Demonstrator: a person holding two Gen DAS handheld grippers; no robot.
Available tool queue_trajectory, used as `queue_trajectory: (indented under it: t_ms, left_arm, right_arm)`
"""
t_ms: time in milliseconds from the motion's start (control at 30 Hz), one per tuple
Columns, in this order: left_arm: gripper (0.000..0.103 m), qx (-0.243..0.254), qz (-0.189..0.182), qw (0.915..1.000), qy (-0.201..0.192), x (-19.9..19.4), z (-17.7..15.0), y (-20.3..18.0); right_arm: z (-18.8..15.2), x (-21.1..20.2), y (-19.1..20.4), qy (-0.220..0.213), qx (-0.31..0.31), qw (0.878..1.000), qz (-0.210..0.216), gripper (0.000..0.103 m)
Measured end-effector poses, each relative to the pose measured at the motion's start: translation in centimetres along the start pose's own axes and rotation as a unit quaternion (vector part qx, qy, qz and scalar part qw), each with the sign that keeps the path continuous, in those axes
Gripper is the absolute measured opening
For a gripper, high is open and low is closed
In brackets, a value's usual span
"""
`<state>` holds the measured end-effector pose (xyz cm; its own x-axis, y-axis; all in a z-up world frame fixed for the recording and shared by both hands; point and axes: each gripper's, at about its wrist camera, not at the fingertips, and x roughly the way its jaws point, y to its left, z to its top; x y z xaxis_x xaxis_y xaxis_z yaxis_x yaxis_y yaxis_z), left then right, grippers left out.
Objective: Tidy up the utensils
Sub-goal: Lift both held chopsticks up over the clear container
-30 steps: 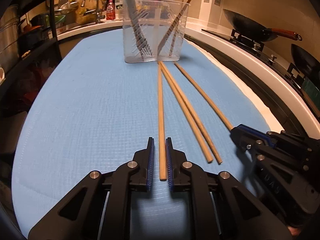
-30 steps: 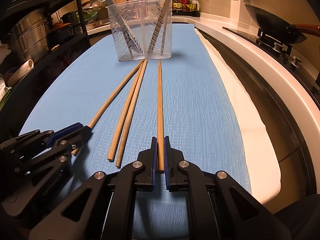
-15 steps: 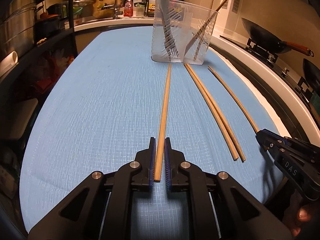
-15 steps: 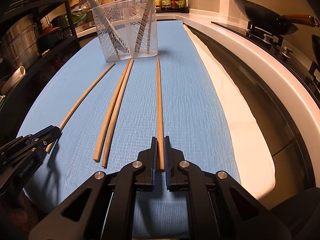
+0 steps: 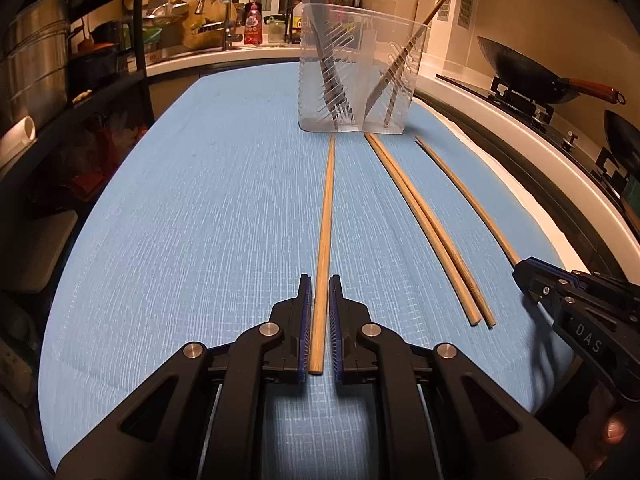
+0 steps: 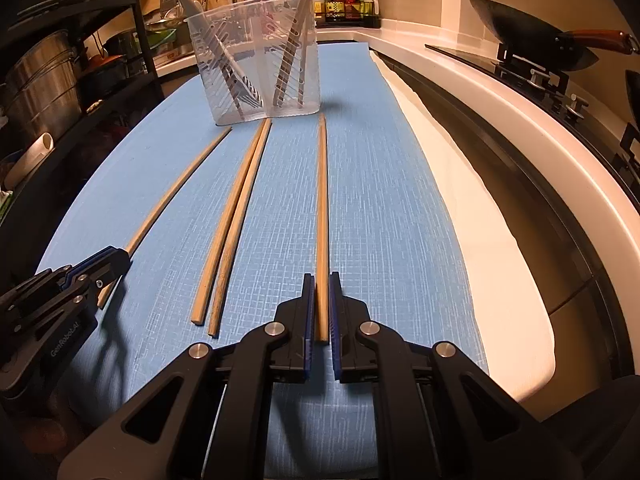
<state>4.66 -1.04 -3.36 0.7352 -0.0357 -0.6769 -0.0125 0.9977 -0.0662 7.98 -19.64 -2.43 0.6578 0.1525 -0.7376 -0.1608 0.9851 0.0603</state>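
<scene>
Chopsticks, four in all, lie lengthwise on the blue mat (image 5: 180,220) that covers the table, their far tips pointing toward a clear plastic holder (image 5: 360,76) at the mat's far end. The left claw (image 5: 319,292) is pressed together on the near end of the leftmost chopstick (image 5: 326,208), the stick running straight out between its blue pads (image 5: 305,320); the right claw (image 6: 319,292) is likewise closed on the near end of the rightmost chopstick (image 6: 321,200). Each claw takes its stick at the blunt near end, apparently so that the long free length points at the holder and can be tipped in tip-first. Both sticks appear to rest along the mat; whether either has begun to lift cannot be told. Between the two gripped sticks lies a loose pair of chopsticks (image 5: 432,232), side by side and touching along most of their length, free of either claw. In the holder, whose slotted walls and inner divider form compartments, a grey utensil (image 5: 320,8) leans in the left section and more chopsticks (image 5: 436,4) lean in the right, which suggests the sorting rule: the chopsticks from the mat probably belong on the right. Beyond the mat's right edge are the white counter (image 6: 460,76) and a wok (image 6: 520,28).
</scene>
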Motion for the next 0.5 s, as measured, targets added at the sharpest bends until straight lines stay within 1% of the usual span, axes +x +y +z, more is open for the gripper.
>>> queue_trajectory:
  t_ms: [200, 400, 500]
  left_arm:
    - [0.009, 0.016, 0.009, 0.9998, -0.011, -0.02, -0.11, -0.34]
    - [0.007, -0.005, 0.015, 0.9999, -0.007, -0.58, -0.01, 0.4]
    - [0.007, -0.004, 0.013, 0.9999, -0.003, -0.41, -0.23, 0.29]
  right_arm:
    - [0.05, 0.15, 0.28, -0.007, -0.004, 1.0, 0.004, 0.007]
    - [0.08, 0.19, 0.41, -0.008, -0.003, 1.0, 0.011, 0.007]
    - [0.07, 0.21, 0.43, -0.008, -0.005, 1.0, 0.011, 0.007]
